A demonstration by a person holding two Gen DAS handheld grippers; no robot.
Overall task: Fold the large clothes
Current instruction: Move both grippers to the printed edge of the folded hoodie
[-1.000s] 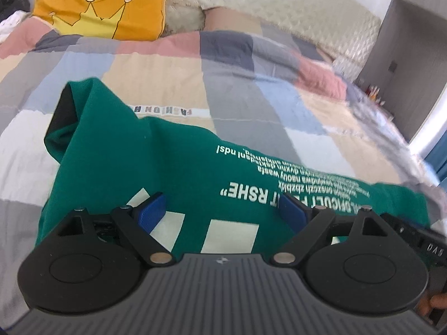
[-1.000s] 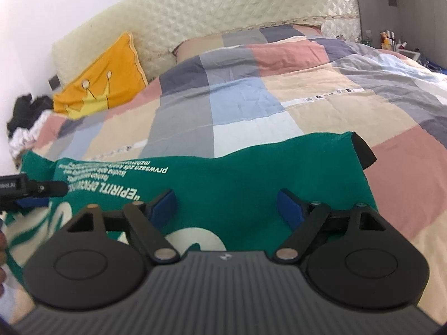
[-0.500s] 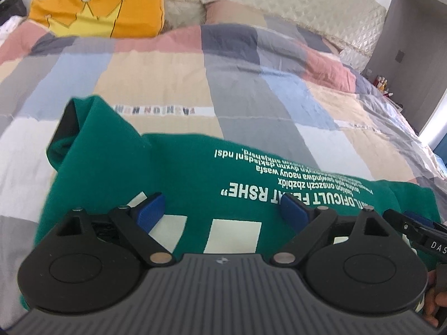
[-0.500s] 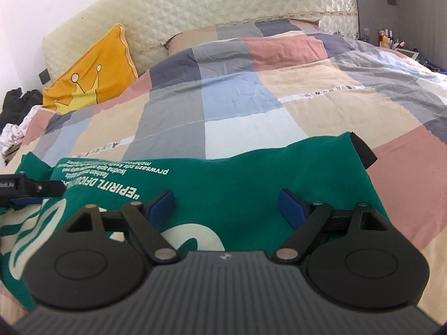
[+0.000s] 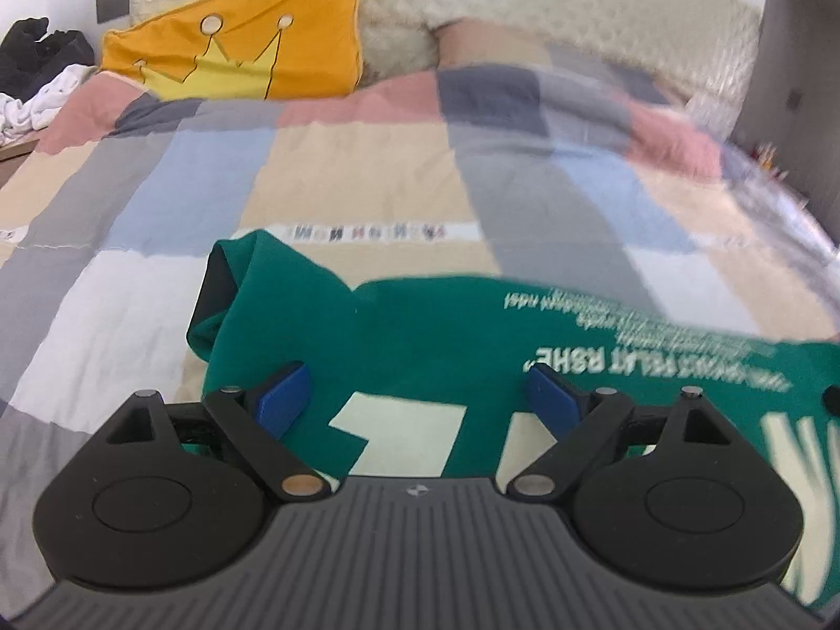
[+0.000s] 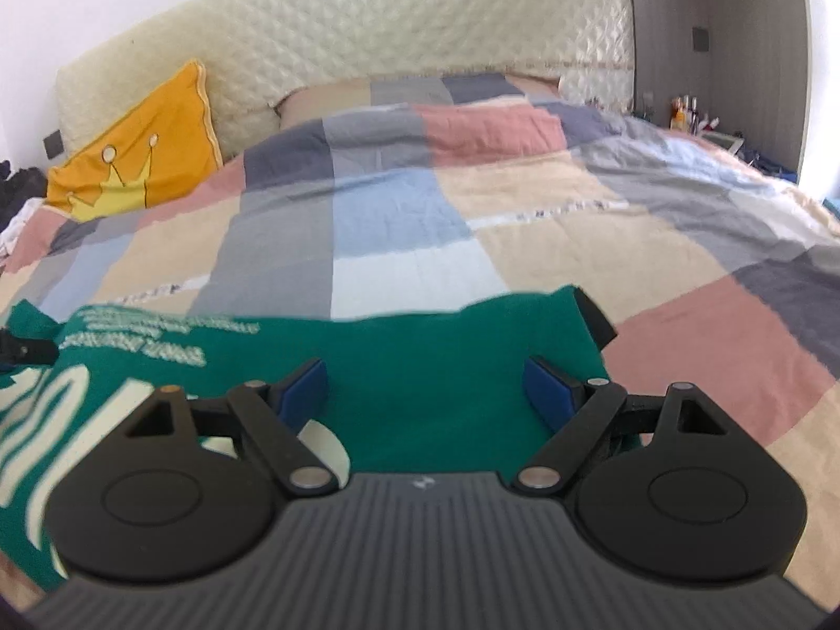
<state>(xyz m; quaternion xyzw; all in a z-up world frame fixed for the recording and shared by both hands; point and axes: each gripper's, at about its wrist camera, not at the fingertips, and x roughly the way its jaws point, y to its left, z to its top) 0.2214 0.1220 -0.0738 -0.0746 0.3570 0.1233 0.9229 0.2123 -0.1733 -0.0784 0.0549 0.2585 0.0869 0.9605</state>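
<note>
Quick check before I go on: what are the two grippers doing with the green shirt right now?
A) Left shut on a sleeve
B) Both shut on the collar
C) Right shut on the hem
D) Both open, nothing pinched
D: the left gripper and right gripper both have their blue pads spread wide over the green shirt, with no cloth between them.

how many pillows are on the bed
2. A yellow crown pillow leans on the headboard at the bed's left side. A second pillow lies to its right, partly under the quilt. More may be hidden under the quilt.
</note>
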